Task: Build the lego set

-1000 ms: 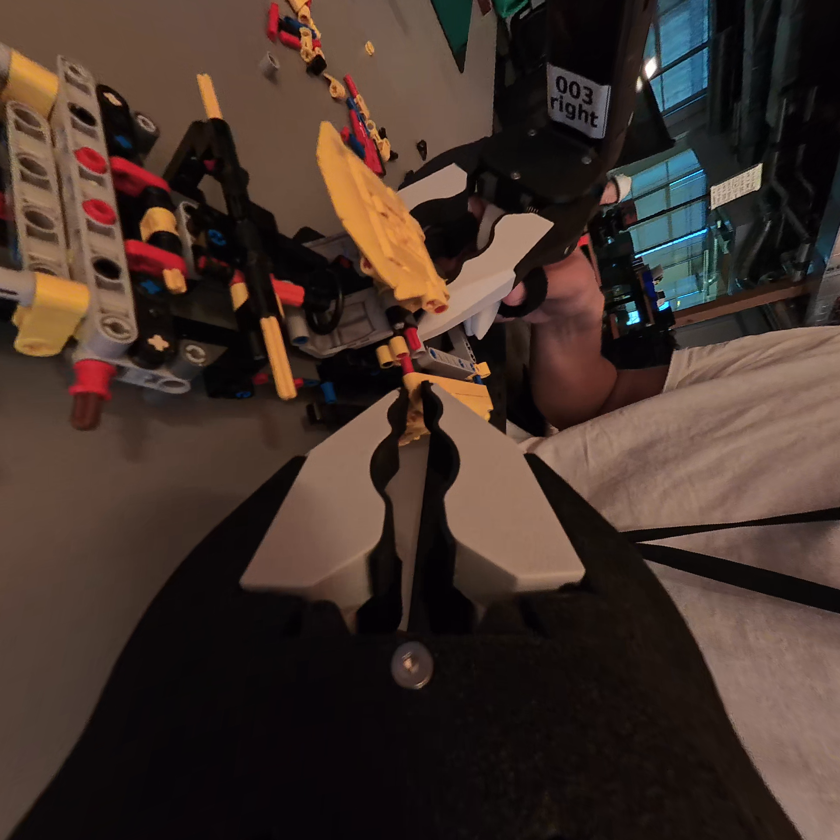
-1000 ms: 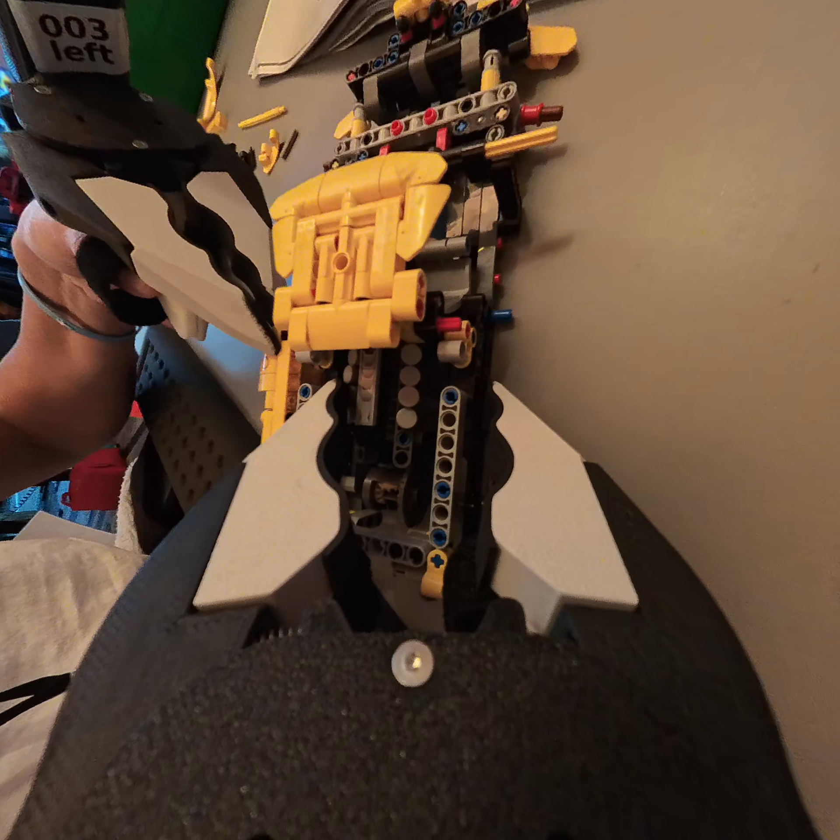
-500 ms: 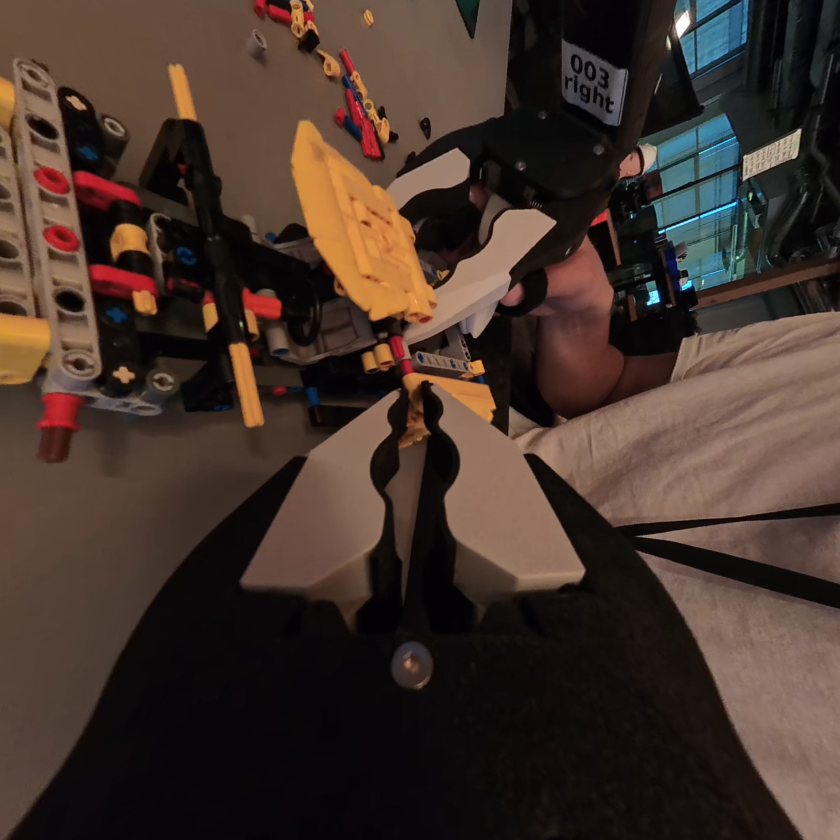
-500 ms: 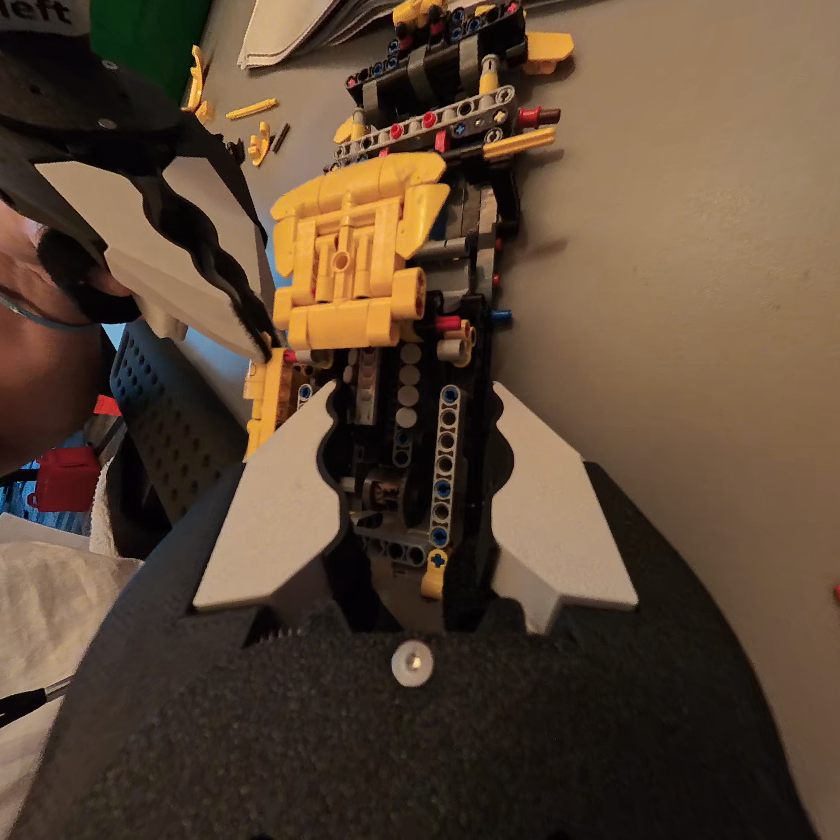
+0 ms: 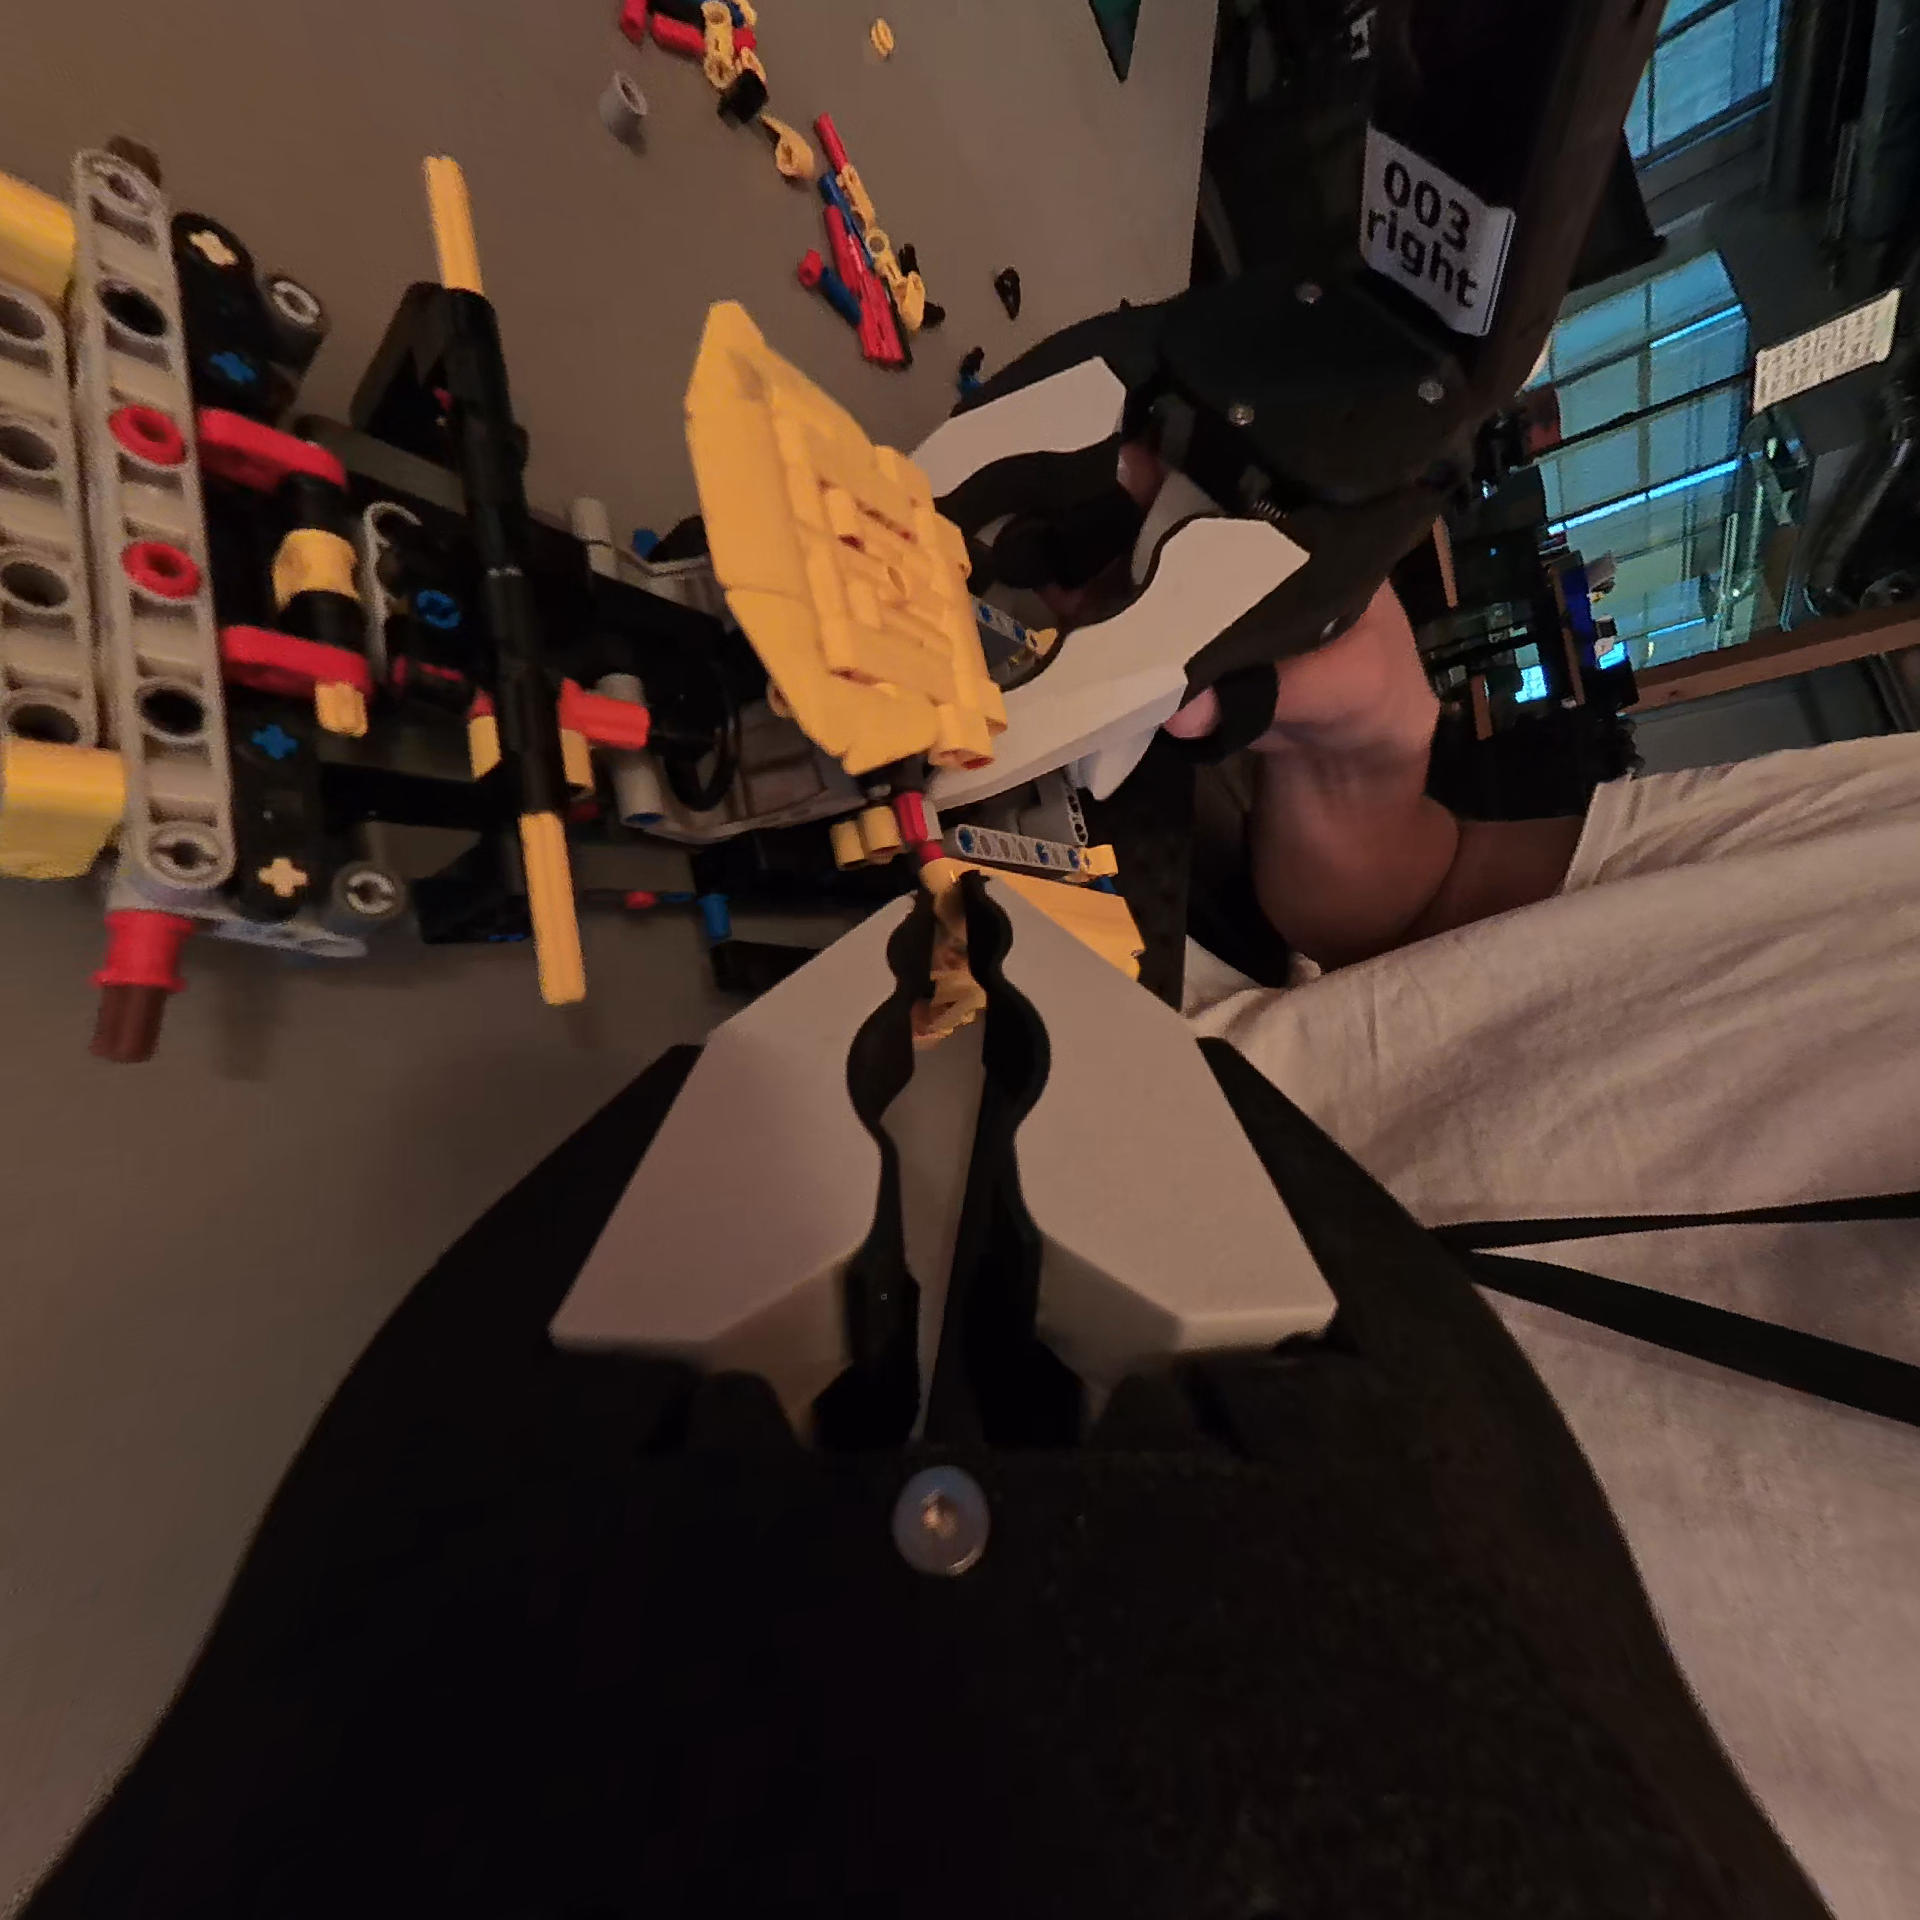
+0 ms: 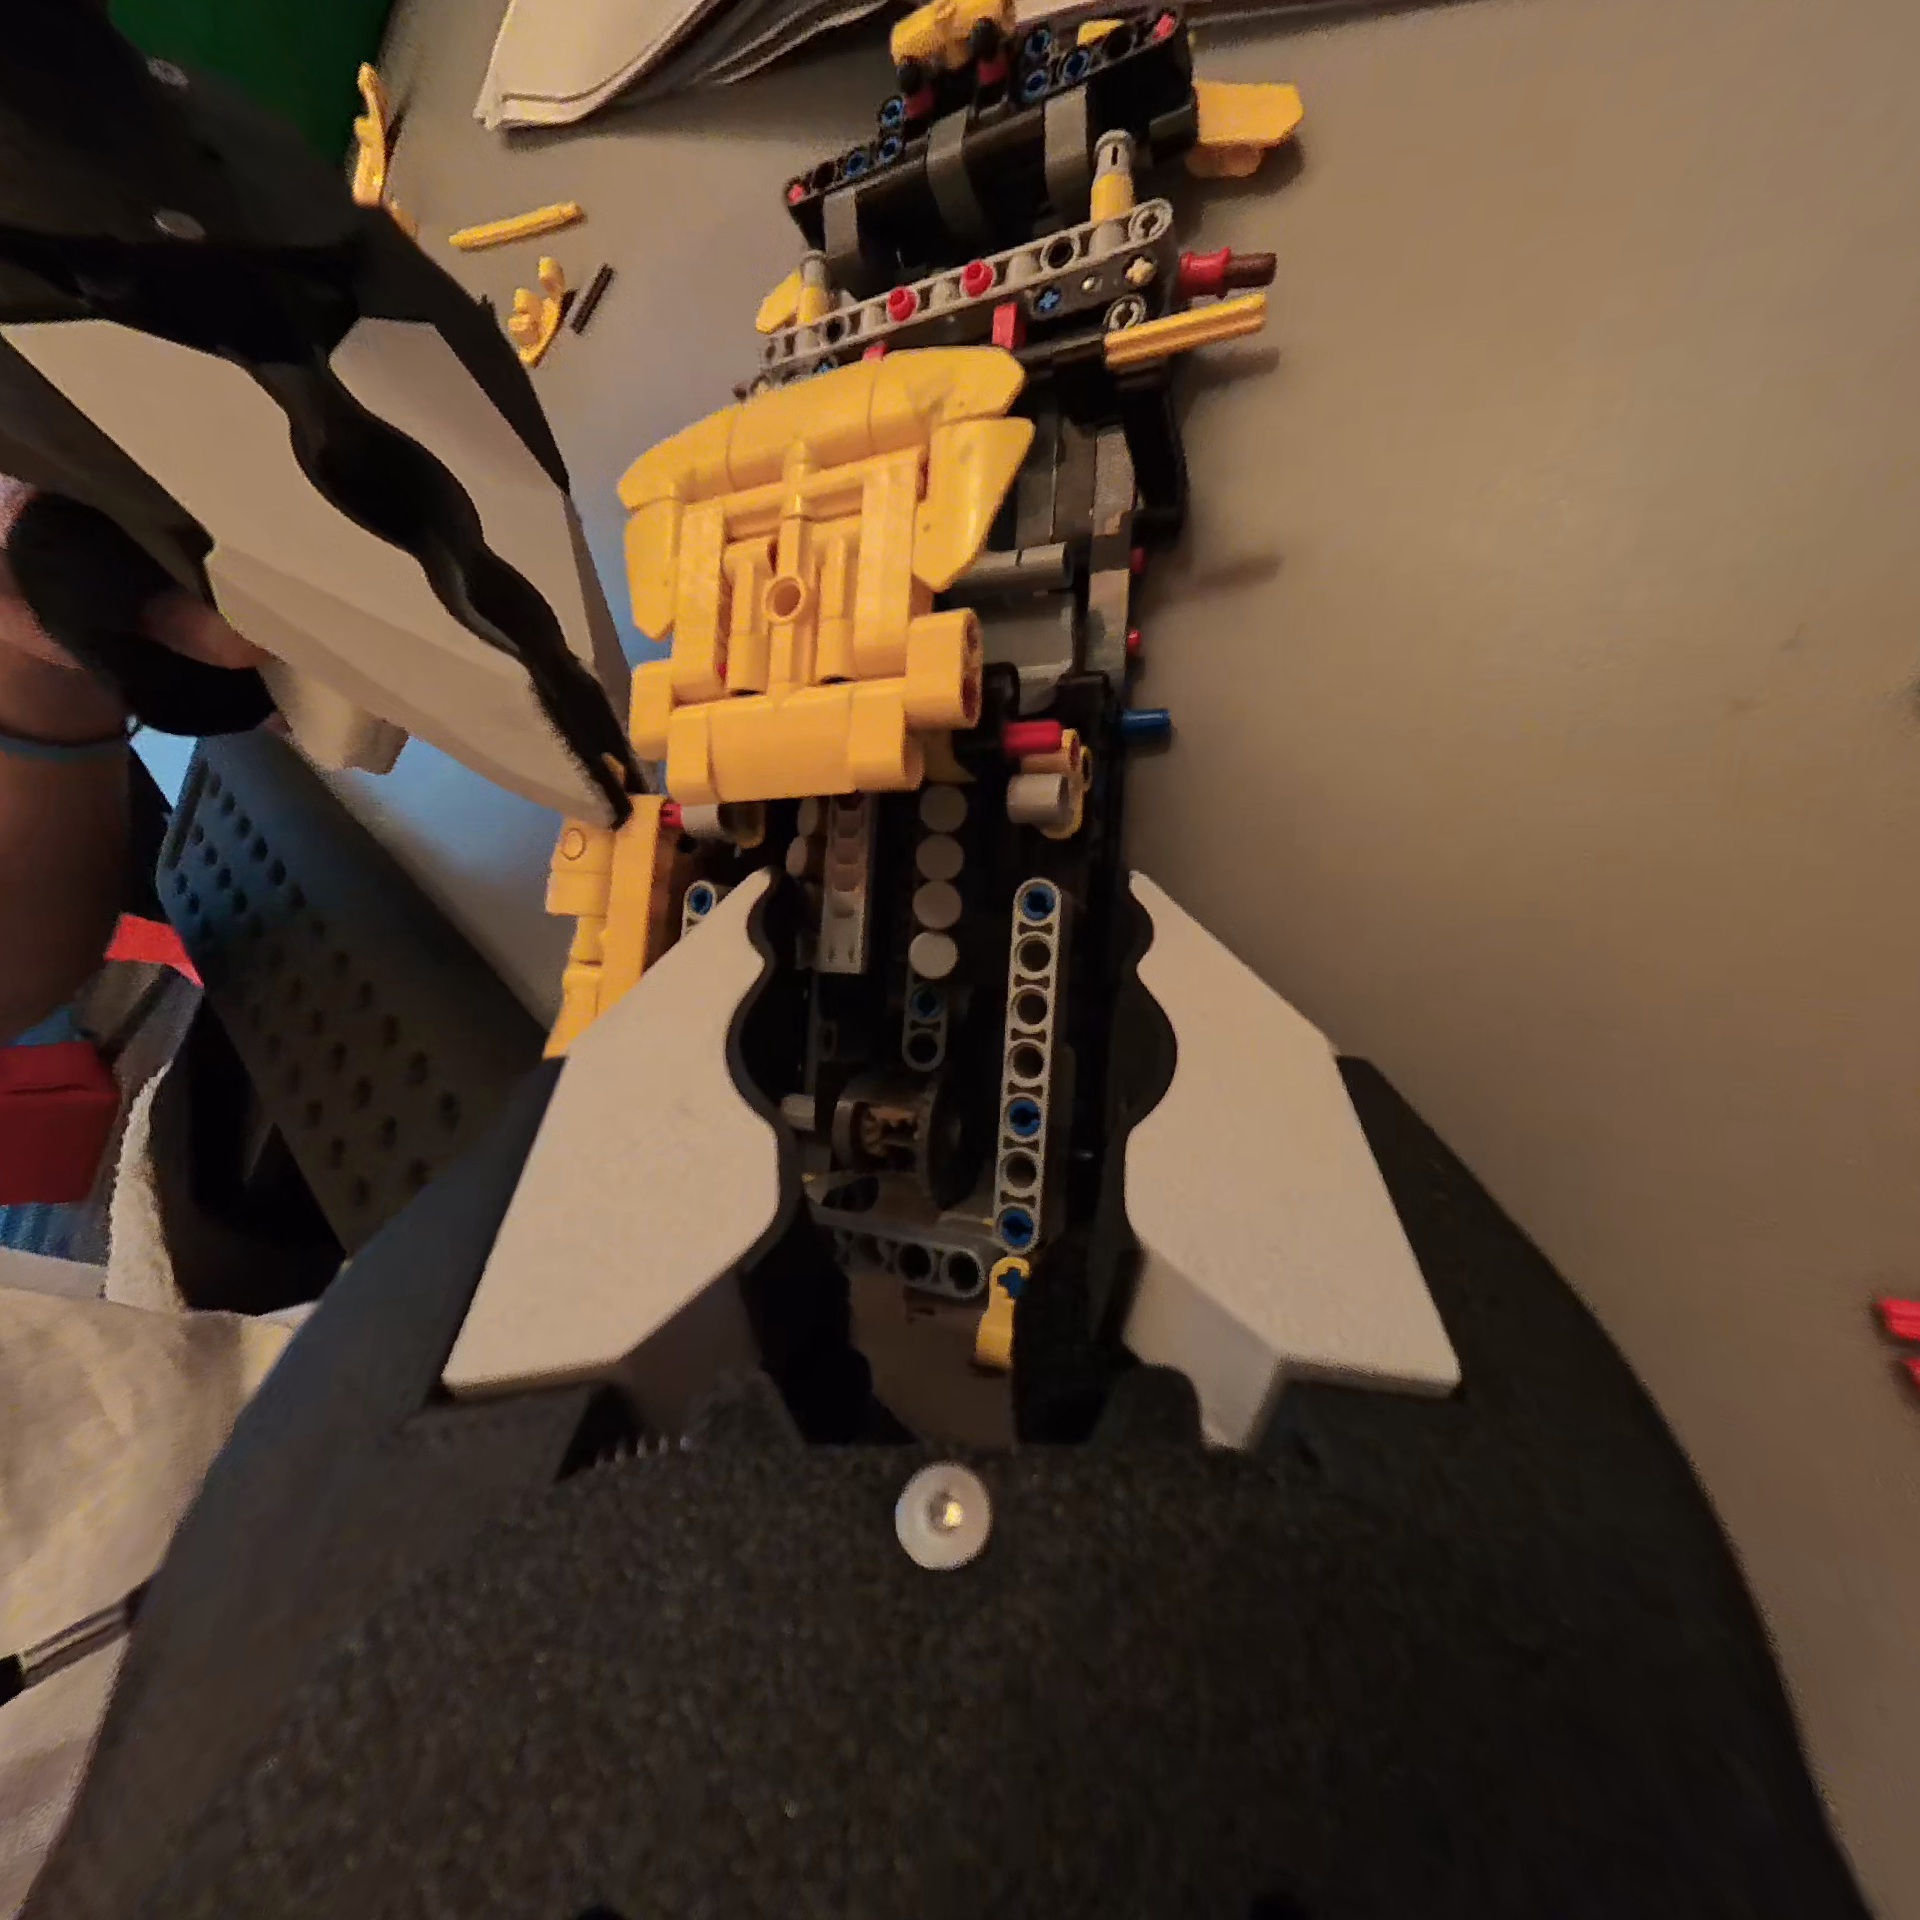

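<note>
A black, grey and yellow lego vehicle model (image 6: 1029,1039) lies lengthwise on the grey table, with a yellow panel (image 6: 810,603) raised on top. My right gripper (image 6: 951,894) is shut on the near end of its chassis, one finger on each side. My left gripper (image 5: 951,914) is shut on a small yellow piece (image 5: 948,987) and presses it against the yellow part on the model's side (image 6: 603,883). The left gripper's tip (image 6: 613,790) shows in the right wrist view. The right gripper (image 5: 925,634) shows in the left wrist view behind the yellow panel (image 5: 842,582).
Loose red, yellow and blue pieces (image 5: 852,260) lie on the table beyond the model. Paper sheets (image 6: 623,52) and a few yellow parts (image 6: 520,223) lie at the far left. A grey perforated surface (image 6: 312,987) and white cloth (image 5: 1558,1039) are off the table's edge.
Both grips have held. In the left wrist view the model and the right gripper swung slightly left, then back. In the right wrist view the left gripper rose a little, its tip staying at the model's side.
</note>
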`<state>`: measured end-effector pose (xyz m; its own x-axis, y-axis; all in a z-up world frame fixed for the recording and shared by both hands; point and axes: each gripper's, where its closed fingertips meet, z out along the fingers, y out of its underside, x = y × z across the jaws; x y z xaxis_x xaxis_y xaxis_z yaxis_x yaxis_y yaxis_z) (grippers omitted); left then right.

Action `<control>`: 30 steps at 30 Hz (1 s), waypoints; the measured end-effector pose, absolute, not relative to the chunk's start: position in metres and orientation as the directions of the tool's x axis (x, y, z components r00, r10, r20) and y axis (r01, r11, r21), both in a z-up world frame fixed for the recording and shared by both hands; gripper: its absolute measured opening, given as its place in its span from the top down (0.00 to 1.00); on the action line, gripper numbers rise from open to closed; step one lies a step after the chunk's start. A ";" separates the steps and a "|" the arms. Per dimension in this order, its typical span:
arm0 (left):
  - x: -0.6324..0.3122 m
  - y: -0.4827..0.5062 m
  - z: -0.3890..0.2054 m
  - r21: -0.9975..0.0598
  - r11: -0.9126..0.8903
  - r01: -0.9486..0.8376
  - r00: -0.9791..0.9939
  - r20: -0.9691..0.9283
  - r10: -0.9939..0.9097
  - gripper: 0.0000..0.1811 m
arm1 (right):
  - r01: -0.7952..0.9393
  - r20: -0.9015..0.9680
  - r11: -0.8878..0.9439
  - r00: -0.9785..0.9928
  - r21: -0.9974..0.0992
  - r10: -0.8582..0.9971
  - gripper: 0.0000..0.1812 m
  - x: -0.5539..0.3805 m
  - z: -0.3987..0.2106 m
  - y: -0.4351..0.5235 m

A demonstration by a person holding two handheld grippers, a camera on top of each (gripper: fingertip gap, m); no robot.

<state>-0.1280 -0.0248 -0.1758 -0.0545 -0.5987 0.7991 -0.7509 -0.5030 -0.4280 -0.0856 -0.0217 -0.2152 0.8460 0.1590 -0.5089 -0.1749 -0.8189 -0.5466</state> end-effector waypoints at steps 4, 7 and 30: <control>-0.127 -0.025 -0.177 -0.503 -0.494 -0.709 -0.071 0.748 -0.659 0.97 | -0.218 -0.541 -0.811 0.830 -0.543 0.139 0.67 -0.084 -0.215 -0.021; -0.127 -0.027 -0.181 -0.556 -0.463 -0.690 -0.083 0.696 -0.713 0.97 | -0.196 -0.521 -0.814 0.841 -0.547 0.148 0.67 -0.084 -0.216 -0.022; -0.140 -0.029 -0.185 -0.597 -0.487 -0.637 -0.154 0.718 -0.679 0.88 | 0.164 -0.151 -0.585 0.879 -0.794 0.451 0.70 -0.114 -0.181 -0.092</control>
